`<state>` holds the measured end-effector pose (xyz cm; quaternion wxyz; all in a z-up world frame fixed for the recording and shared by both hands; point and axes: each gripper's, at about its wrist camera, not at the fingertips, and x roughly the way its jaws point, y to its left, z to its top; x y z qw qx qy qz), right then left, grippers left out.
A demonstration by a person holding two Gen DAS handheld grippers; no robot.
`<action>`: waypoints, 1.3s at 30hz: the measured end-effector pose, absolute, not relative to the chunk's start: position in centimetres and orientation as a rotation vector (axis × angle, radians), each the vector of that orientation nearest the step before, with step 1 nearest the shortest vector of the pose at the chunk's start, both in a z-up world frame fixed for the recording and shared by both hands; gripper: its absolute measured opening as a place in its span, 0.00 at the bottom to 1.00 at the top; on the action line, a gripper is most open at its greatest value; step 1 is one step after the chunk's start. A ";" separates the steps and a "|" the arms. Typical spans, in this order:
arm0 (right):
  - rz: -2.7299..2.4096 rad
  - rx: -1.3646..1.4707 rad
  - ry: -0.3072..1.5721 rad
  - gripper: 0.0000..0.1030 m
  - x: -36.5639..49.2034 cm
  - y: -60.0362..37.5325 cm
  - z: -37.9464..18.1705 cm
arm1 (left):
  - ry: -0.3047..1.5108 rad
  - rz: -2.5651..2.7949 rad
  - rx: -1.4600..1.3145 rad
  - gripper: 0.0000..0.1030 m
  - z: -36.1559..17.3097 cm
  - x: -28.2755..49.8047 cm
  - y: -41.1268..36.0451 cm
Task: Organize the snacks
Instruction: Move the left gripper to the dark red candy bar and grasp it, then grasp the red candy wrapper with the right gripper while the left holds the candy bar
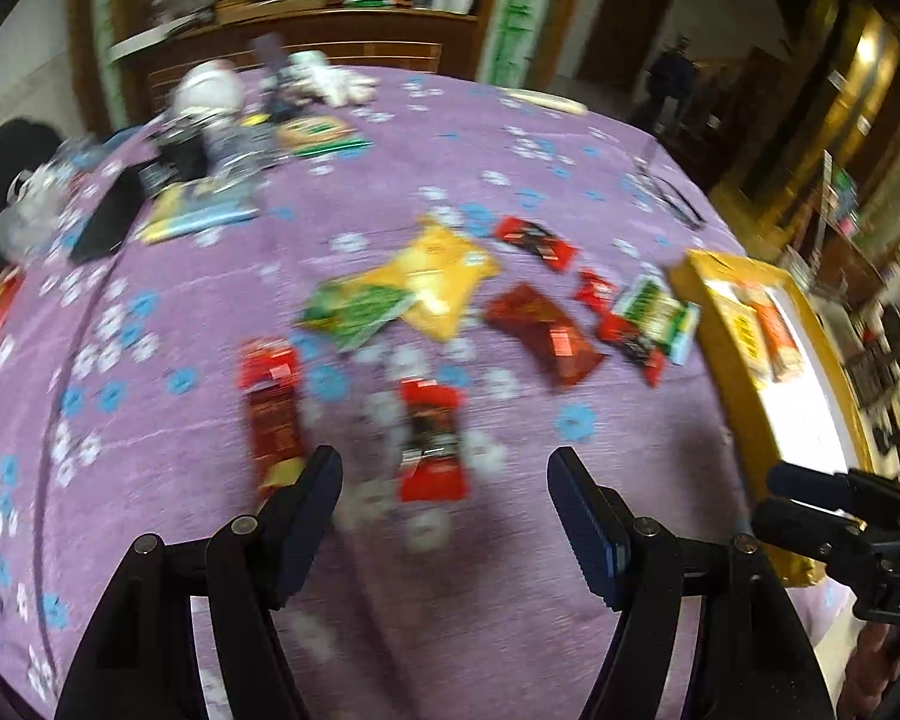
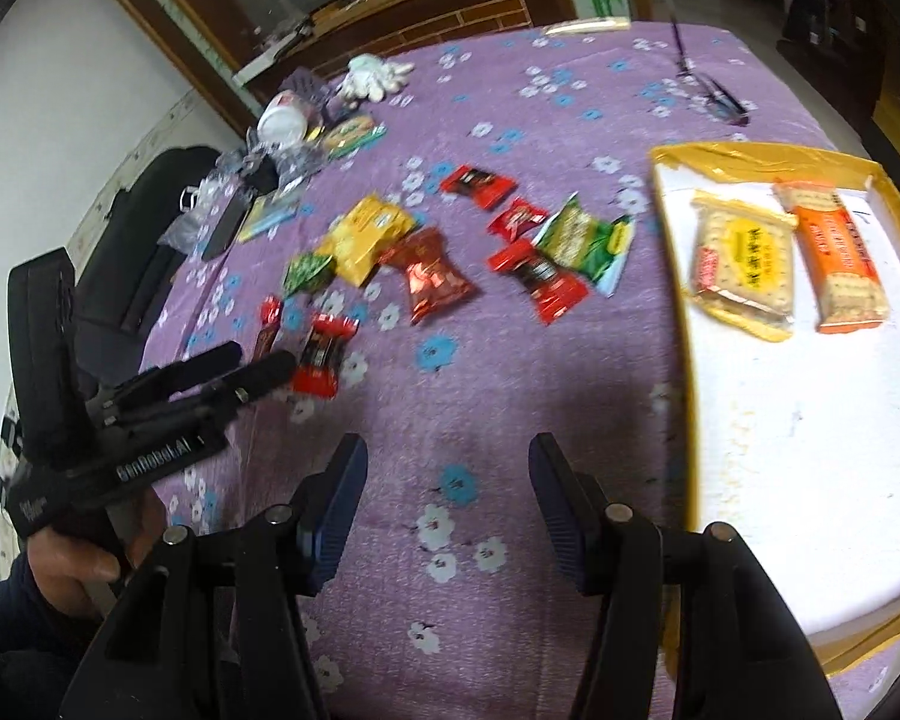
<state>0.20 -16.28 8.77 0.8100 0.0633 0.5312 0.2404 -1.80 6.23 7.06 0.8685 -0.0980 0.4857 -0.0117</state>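
Lying scattered mid-frame on a nubby purple floral tablecloth (image 2: 510, 372): crinkly foil snack packets (image 2: 432, 276), red, yellow and green. Resting flat in a white tray (image 2: 810, 450) with glossy yellow rim at right: two cracker packs (image 2: 744, 264). Hovering above cloth, left gripper (image 1: 444, 480) and right gripper (image 2: 447, 462), ribbed blue pads apart, gripping nothing; nearest red packet (image 1: 432, 444) sitting just beyond the left tips.

White gloves (image 2: 373, 77), black phone (image 2: 227, 227), glasses (image 2: 716, 97) on purple tablecloth (image 2: 486, 396)
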 end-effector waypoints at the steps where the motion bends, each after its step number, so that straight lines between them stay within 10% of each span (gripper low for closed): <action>1: 0.521 0.126 1.140 0.54 0.2 -15.8 8.7 | 1.018 -0.005 -0.221 0.72 6.8 -2.1 7.2; 13: 0.545 0.101 1.147 0.54 -0.4 -13.8 8.6 | 1.053 0.116 -0.228 0.72 4.2 -1.6 12.6; 30: 0.491 0.127 1.148 0.54 -0.7 -14.2 8.3 | 1.082 0.117 -0.096 0.29 1.3 0.5 12.2; 39: 0.527 0.088 1.149 0.54 1.8 -11.5 8.0 | 1.081 0.067 -0.106 0.29 1.5 -2.5 12.5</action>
